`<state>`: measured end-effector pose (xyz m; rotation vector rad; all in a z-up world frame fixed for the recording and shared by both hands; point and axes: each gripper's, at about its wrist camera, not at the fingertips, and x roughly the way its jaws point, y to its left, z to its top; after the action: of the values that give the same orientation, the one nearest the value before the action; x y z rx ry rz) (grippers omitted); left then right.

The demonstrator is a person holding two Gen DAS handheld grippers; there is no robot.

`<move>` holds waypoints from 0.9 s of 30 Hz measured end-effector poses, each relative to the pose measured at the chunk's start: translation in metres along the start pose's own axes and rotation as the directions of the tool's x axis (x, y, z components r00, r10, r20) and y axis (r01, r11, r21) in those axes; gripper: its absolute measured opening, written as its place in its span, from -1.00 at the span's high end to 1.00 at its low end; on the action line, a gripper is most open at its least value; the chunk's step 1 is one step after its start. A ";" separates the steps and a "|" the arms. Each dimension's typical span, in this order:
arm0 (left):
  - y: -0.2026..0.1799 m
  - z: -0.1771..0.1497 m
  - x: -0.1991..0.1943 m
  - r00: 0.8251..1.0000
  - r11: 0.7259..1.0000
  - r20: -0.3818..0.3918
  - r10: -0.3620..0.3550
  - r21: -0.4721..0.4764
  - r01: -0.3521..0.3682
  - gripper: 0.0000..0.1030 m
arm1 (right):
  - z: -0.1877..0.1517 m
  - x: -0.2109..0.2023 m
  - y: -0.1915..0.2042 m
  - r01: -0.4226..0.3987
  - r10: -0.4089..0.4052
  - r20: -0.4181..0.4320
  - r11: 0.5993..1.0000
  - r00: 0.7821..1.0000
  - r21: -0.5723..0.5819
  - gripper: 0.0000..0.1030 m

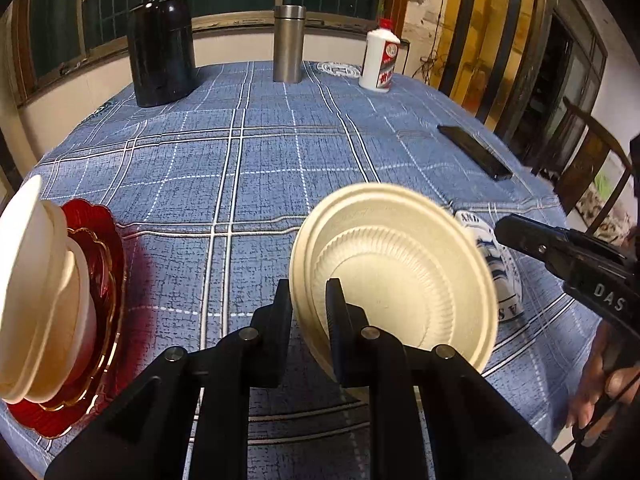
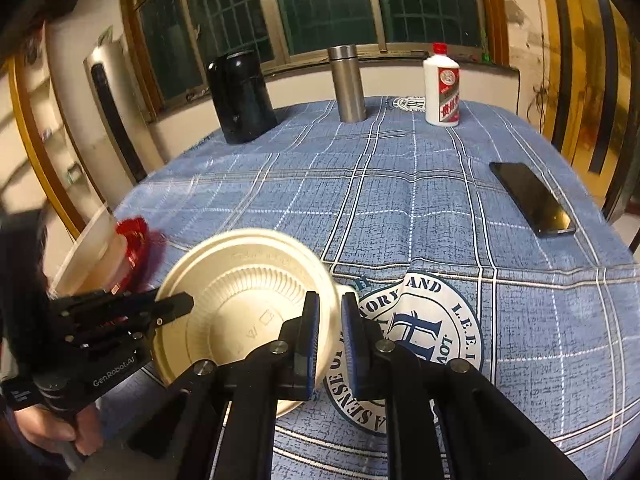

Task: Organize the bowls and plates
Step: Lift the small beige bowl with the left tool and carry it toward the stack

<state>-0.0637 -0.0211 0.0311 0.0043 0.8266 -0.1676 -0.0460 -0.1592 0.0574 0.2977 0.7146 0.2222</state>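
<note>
At the far left of the table (image 1: 248, 152), a stack of cream bowls (image 1: 36, 292) sits on a red plate (image 1: 100, 280). The stack seems to tilt in the fisheye view, though the lens may be causing that. This pile looks like the collecting point, so part of the sorting is judged done.

Toward the middle, one more cream bowl (image 1: 400, 276) is off the cloth, tipped on edge. The left gripper (image 1: 308, 292) has its fingers narrow, pinching the near-left rim of that bowl, one finger inside and one outside. In the right wrist view the same bowl (image 2: 244, 300) shows its ribbed underside, with the left gripper (image 2: 176, 307) clamped on its left edge.

Further right, the right gripper (image 2: 330, 312) stands at the bowl's right edge. Its fingers are parted only a little, with a clear gap between the blue pads (image 2: 314, 320); the rim lies against or just beside the left pad, not squeezed. So the bowl appears to hang from the left gripper alone, a handover that looks just completed.

What remains, as a judgement: carry this bowl left and nest it on the stack. No other loose plates or bowls are visible; the kettle (image 1: 160, 52), flask (image 1: 289, 42), bottle (image 1: 380, 60) and phone (image 2: 532, 200) stand apart at the far and right sides.
</note>
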 end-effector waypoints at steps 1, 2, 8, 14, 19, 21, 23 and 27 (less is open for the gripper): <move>0.001 0.001 -0.001 1.000 1.000 0.004 0.006 0.001 -0.006 0.72 | 0.001 -0.002 -0.003 -0.010 0.010 0.001 1.000 1.000 0.010 0.54; 0.002 0.001 -0.002 1.000 1.000 0.006 0.012 0.001 -0.012 0.72 | 0.001 -0.003 -0.006 -0.019 0.019 -0.003 1.000 1.000 0.023 0.49; 0.002 -0.001 0.002 1.000 1.000 -0.003 0.019 0.005 -0.019 0.72 | -0.008 0.010 -0.018 -0.147 0.161 -0.102 0.981 0.982 0.126 0.33; -0.004 -0.003 0.004 0.997 0.996 0.006 0.073 0.042 -0.073 0.72 | -0.015 0.025 -0.015 -0.159 0.181 -0.137 0.975 0.974 0.154 0.70; -0.005 -0.001 -0.002 0.996 0.995 0.030 0.083 0.047 -0.084 0.72 | -0.013 0.017 -0.013 -0.155 0.170 -0.111 0.979 0.979 0.137 0.77; -0.006 0.000 -0.004 0.995 0.994 0.041 0.089 0.052 -0.091 0.72 | -0.012 0.015 -0.012 -0.157 0.172 -0.103 0.978 0.980 0.136 0.78; -0.006 0.000 -0.007 0.994 0.994 0.052 0.093 0.056 -0.096 0.72 | -0.010 0.014 -0.012 -0.157 0.170 -0.097 0.979 0.981 0.134 0.78; -0.005 0.002 -0.010 0.993 0.993 0.064 0.097 0.056 -0.101 0.72 | -0.006 0.011 -0.010 -0.159 0.171 -0.085 0.979 0.982 0.128 0.78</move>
<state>-0.0700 -0.0251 0.0404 0.0957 0.7584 -0.0982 -0.0414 -0.1639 0.0430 0.4655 0.8006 0.3539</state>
